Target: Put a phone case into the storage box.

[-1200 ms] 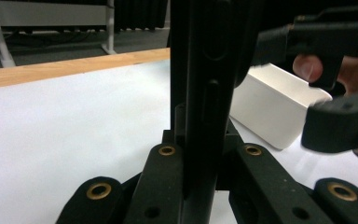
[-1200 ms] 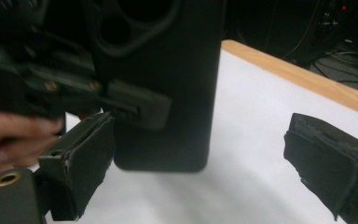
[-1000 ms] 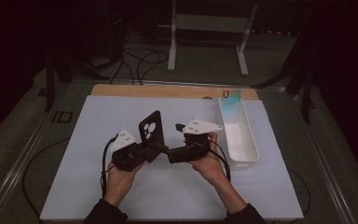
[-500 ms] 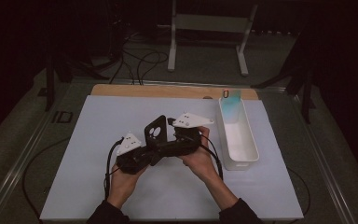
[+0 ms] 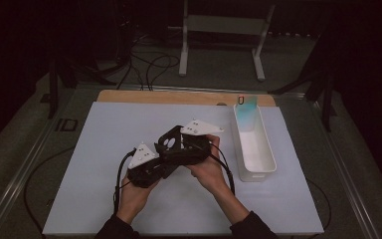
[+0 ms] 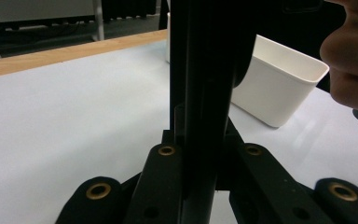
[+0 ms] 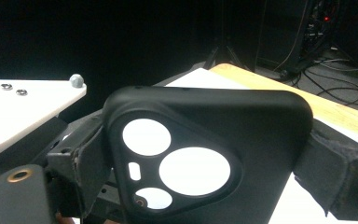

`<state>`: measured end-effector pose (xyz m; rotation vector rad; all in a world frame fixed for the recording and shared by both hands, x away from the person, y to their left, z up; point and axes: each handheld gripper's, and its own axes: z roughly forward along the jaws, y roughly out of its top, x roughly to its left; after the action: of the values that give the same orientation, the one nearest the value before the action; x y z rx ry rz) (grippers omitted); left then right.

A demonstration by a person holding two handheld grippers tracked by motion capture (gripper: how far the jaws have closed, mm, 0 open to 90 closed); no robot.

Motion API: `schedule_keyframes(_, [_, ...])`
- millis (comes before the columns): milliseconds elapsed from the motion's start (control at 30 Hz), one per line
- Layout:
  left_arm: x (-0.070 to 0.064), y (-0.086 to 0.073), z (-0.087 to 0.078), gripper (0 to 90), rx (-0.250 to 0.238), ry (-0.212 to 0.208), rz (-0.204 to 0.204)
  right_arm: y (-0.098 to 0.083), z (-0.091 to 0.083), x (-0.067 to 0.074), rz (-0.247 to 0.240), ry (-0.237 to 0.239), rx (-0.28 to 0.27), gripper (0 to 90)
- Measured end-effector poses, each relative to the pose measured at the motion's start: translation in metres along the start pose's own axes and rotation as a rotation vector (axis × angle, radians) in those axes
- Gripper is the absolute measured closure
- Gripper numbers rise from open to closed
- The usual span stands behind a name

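A: Starting at the left of the high view, the left gripper (image 5: 166,164) sits over the middle of the white table (image 5: 104,149), jaws clenched edge-on on the black phone case (image 5: 170,142).

B: Its own view agrees: the case (image 6: 205,70) stands as a dark slab squeezed right between the two black jaws.

A: And the right gripper (image 5: 179,147) comes in from the other side, a hand (image 5: 206,172) wrapped round it.

B: From that gripper's camera the case (image 7: 205,154) faces us, camera cut-outs showing, with a padded jaw touching each side edge. Grasped by both, then, held up off the table.

A: Further right, the white bin (image 5: 252,144), long and narrow, standing just beside the right hand.

B: Inside, something pale teal (image 5: 247,110) lies at the far end; what it is I cannot tell. The near end shows bare white floor.
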<state>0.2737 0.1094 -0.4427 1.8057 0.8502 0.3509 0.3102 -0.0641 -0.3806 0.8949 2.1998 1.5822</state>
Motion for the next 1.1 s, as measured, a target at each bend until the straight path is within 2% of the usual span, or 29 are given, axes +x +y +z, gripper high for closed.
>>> schedule_keyframes(167, [0.000,0.000,0.000,85.1,-0.002,-0.003,-0.001,-0.001,-0.002,0.000,-0.010,-0.003,-0.007,13.3])
schedule_keyframes(233, [0.001,0.000,0.000,80.6,-0.008,-0.022,-0.004,-0.001,-0.002,0.000,-0.014,-0.001,-0.005,13.4])
schedule_keyframes(267, [0.002,0.000,0.000,76.0,-0.010,-0.030,-0.009,-0.002,-0.002,0.000,-0.018,-0.003,-0.003,13.4])
schedule_keyframes(333, [0.002,0.000,-0.001,64.7,-0.011,-0.019,-0.002,-0.003,-0.002,0.000,-0.016,-0.004,-0.002,13.4])
schedule_keyframes(400, [0.001,0.000,-0.003,55.1,-0.016,0.005,0.013,-0.004,-0.002,-0.001,-0.013,-0.008,-0.004,13.4])
schedule_keyframes(467, [-0.001,0.000,-0.004,42.9,-0.016,0.047,0.027,-0.004,-0.002,-0.003,-0.008,-0.010,-0.005,13.4])
schedule_keyframes(600, [0.000,0.000,-0.007,21.9,-0.026,0.086,0.022,-0.006,-0.002,-0.003,-0.003,-0.012,-0.001,13.4])
schedule_keyframes(633, [0.001,0.001,-0.007,17.0,-0.025,0.086,0.019,-0.006,-0.002,-0.004,-0.003,-0.010,0.000,13.4])
schedule_keyframes(700, [0.002,0.001,-0.009,12.7,-0.023,0.096,0.020,-0.006,-0.002,-0.004,-0.004,-0.014,0.001,13.4])
schedule_keyframes(767, [0.003,0.000,-0.012,3.8,-0.022,0.085,0.034,-0.007,-0.002,-0.005,-0.002,-0.014,0.001,13.3])
schedule_keyframes(867, [0.004,-0.001,-0.017,0.5,-0.034,0.092,0.046,-0.007,-0.003,-0.006,0.003,-0.017,0.000,13.4])
schedule_keyframes(1100, [0.011,-0.006,-0.025,0.2,-0.053,0.125,0.056,-0.007,-0.006,-0.008,0.004,-0.026,0.000,13.4])
